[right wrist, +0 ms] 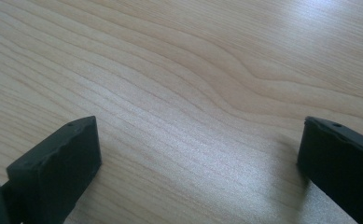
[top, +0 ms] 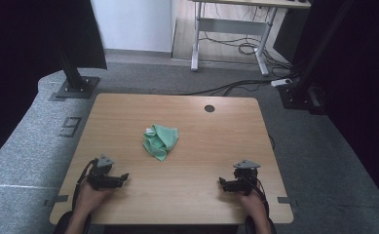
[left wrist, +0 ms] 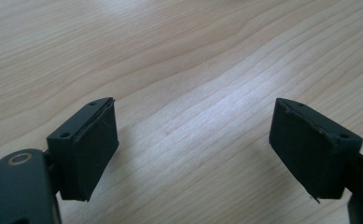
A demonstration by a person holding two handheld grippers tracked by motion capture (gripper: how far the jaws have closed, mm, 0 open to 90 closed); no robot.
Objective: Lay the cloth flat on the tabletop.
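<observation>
Green cloth (top: 160, 141), crumpled, lies mid-counter (top: 211, 146). From it, left tool (top: 121, 177) sits nearer than right tool (top: 224, 183); both jaws wide, empty, near the counter's front edge.

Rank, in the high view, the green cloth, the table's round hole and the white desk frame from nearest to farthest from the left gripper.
From the left gripper:
1. green cloth, mid-table, crumpled.
2. round hole, by the table's far edge.
3. white desk frame, on the floor beyond the table.
</observation>
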